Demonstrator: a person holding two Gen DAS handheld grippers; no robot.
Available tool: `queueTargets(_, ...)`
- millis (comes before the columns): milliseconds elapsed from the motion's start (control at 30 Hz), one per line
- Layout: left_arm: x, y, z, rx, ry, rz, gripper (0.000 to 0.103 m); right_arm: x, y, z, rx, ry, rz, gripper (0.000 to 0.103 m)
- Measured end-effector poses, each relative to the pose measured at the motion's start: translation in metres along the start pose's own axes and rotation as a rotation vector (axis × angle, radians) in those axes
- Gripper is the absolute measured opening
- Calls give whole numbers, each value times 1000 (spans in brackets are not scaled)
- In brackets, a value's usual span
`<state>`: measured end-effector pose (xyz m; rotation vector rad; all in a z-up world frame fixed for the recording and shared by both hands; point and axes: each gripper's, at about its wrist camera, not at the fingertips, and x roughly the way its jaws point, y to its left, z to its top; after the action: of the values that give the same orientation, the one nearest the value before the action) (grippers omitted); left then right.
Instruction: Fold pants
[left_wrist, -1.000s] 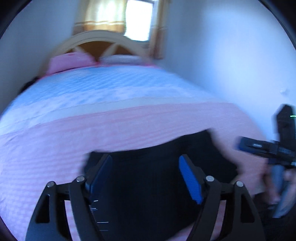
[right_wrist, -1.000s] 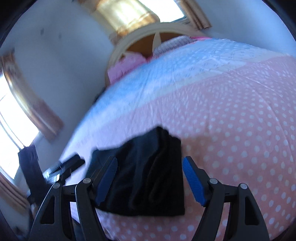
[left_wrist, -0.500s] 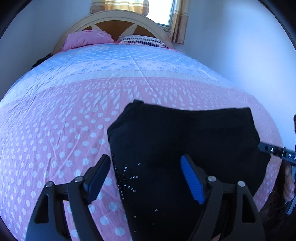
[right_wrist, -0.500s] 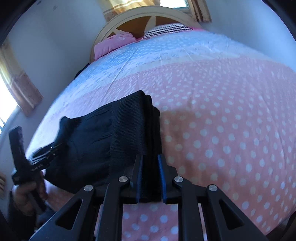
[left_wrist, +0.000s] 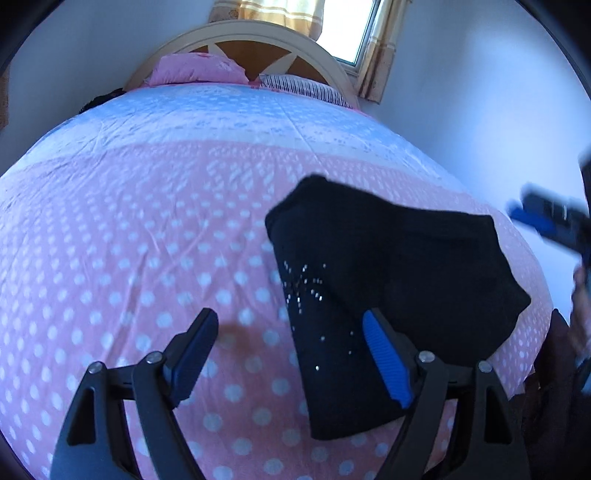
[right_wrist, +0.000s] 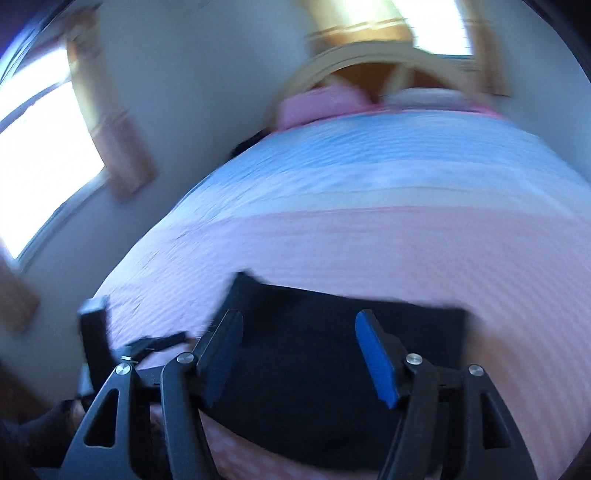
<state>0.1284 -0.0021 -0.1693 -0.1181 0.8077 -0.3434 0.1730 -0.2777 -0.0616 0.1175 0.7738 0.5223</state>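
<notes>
Two open tools over folded pants

Left wrist view: the left tool (left_wrist: 290, 349) hangs spread wide, gripping nothing, above the bed (left_wrist: 129, 229). Black pants (left_wrist: 388, 280) lie folded at 3 o'clock of centre on the dotted cover.

Right wrist view, blurred: the right tool (right_wrist: 299, 350) gapes empty above the pants (right_wrist: 314, 380), near the bed's (right_wrist: 369, 243) 6 o'clock edge.

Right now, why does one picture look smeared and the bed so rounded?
Right wrist view: motion blur smears the bedspread, though the right claw stays sharp. Left wrist view: crisp dots, black pants nearly featureless; the fisheye lens bulges the bed in both.
</notes>
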Motion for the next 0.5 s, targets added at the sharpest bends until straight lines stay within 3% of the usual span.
queueTargets(200,-3,0,-5,-1,-12,-17,83,101,56,41,-146,214,55,65)
queueTargets(267,-6,2,-7,-6,-14,-28,83,130,67,39,-200,290,13,65)
queueTargets(300,-8,4,-7,-7,-16,-30,84,144,70,36,-222,329,-6,62)
queueTargets(333,-8,5,-9,-7,-17,-32,84,154,73,34,-236,359,-15,36)
queueTargets(367,-9,5,-9,-3,-19,-31,84,161,73,31,-249,372,-40,25)
queueTargets(500,-14,3,-15,-7,-27,-27,84,178,63,24,-238,367,-117,23)
